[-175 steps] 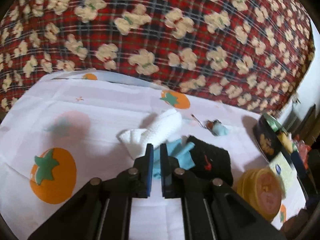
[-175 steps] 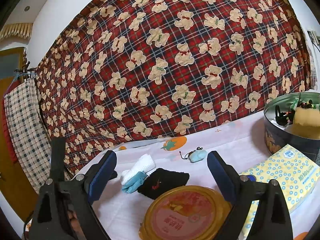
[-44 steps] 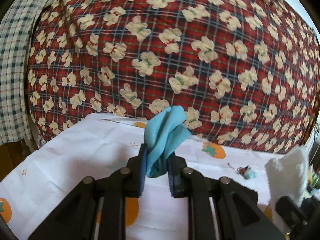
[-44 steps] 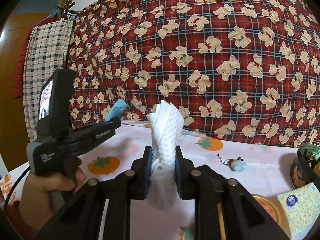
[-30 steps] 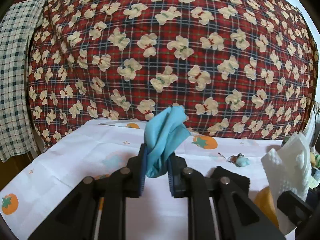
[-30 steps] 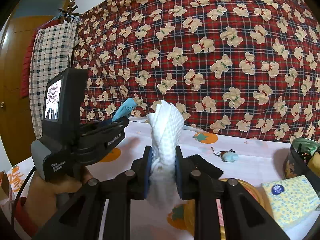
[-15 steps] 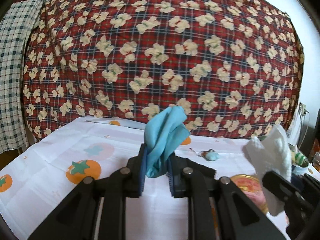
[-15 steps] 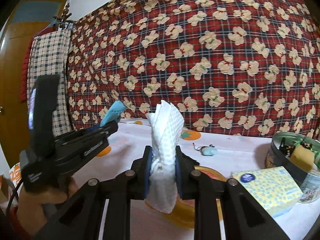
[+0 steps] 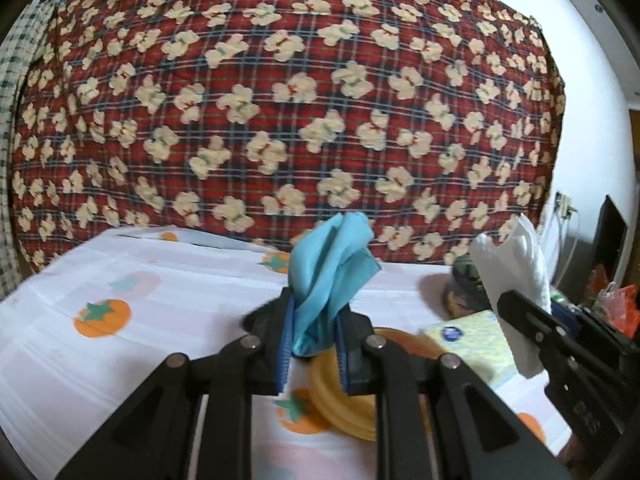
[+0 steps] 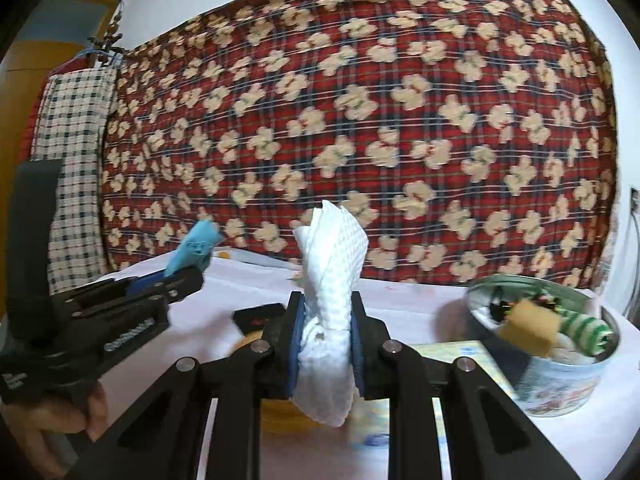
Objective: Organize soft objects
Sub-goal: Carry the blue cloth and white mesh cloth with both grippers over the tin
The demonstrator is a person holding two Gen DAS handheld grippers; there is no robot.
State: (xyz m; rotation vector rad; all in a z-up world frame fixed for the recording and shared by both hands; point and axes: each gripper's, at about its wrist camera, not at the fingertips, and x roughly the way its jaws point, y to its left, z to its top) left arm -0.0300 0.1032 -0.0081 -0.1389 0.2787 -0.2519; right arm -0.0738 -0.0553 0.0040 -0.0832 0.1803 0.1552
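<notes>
Where white cloth fills right hand-held gripper, yellow lid mostly hidden, perhaps round.

Black cloth — mostly hidden, perhaps a wristband.

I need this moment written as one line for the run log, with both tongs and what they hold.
left tongs: shut on blue cloth | right tongs: shut on white waffle cloth | both lifted above table | round tin: ahead right
</notes>
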